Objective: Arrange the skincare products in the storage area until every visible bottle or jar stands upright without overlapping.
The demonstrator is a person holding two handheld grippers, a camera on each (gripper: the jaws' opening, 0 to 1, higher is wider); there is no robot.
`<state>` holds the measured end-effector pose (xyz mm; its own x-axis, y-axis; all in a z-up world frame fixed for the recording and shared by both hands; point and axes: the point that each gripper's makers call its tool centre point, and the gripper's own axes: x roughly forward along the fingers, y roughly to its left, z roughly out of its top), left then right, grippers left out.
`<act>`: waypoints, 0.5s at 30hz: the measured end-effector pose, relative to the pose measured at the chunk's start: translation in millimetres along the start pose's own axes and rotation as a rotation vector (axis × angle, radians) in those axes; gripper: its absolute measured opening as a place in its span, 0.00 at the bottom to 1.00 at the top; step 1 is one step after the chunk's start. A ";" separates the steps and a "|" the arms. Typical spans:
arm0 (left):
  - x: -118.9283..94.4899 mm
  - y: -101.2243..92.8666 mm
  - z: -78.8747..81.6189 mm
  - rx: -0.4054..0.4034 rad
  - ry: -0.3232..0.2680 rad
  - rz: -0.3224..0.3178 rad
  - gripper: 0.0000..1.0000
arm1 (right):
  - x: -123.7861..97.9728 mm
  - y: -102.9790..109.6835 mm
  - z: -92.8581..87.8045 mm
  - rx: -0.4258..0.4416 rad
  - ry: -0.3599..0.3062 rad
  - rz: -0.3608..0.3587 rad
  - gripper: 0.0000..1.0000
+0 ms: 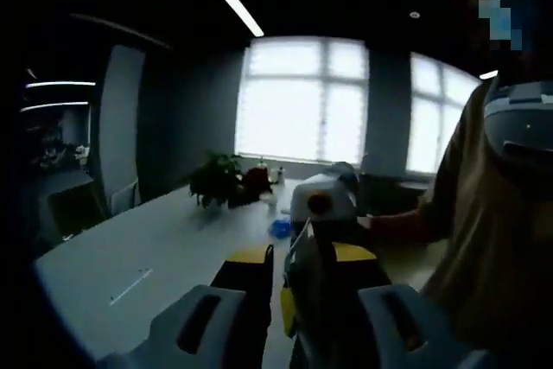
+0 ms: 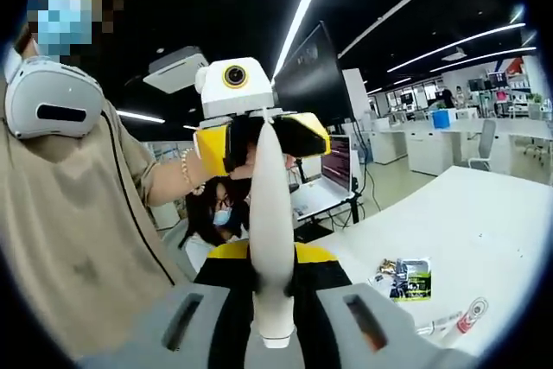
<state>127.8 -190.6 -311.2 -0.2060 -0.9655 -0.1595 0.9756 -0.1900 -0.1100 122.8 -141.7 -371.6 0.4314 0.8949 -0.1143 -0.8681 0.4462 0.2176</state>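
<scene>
Left gripper view: looks along white table (image 1: 164, 248) toward windows (image 1: 302, 97), right gripper (image 1: 321, 200) close ahead. Right gripper view: faces opposite way, toward person (image 2: 78, 213) and open office, left gripper (image 2: 259, 140) near. Both share white tube (image 2: 271, 213).

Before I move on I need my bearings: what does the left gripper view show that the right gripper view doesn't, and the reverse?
Left gripper view: a long white table running toward bright windows, with a potted plant and a blue item near its far end.
Right gripper view: a laptop, a seated person, and a printed sachet beside a small tube on a white desk.
Both: the white bottle gripped at opposite ends by the left gripper and right gripper, plus the beige shirt.
</scene>
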 end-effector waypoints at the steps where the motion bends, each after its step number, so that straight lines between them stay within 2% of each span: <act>1: 2.3 -1.3 -1.5 -0.011 0.001 -0.011 0.24 | 1.5 0.4 0.6 -0.004 0.004 0.005 0.15; 4: 7.4 -5.7 -8.1 -0.019 0.022 -0.031 0.24 | 5.2 0.6 -0.1 -0.017 0.018 0.014 0.15; 6: 10.0 -8.1 -16.6 -0.011 0.066 -0.042 0.23 | 6.6 0.3 -1.8 -0.024 0.033 0.020 0.15; 11: 10.8 -9.8 -36.3 0.041 0.204 -0.055 0.18 | 5.0 -5.4 -9.5 -0.067 0.089 0.004 0.15; 14: 11.1 -6.9 -46.3 0.107 0.283 -0.045 0.16 | 3.4 -7.9 -12.5 -0.088 0.112 -0.003 0.15; 15: 13.3 -8.0 -42.9 0.091 0.262 -0.046 0.15 | 2.6 -8.6 -14.7 -0.091 0.123 -0.003 0.15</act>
<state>114.0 -194.2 -354.6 -0.2513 -0.8787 -0.4059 0.9651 -0.2592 -0.0365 127.7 -143.3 -388.0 0.4058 0.8835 -0.2342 -0.8878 0.4419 0.1287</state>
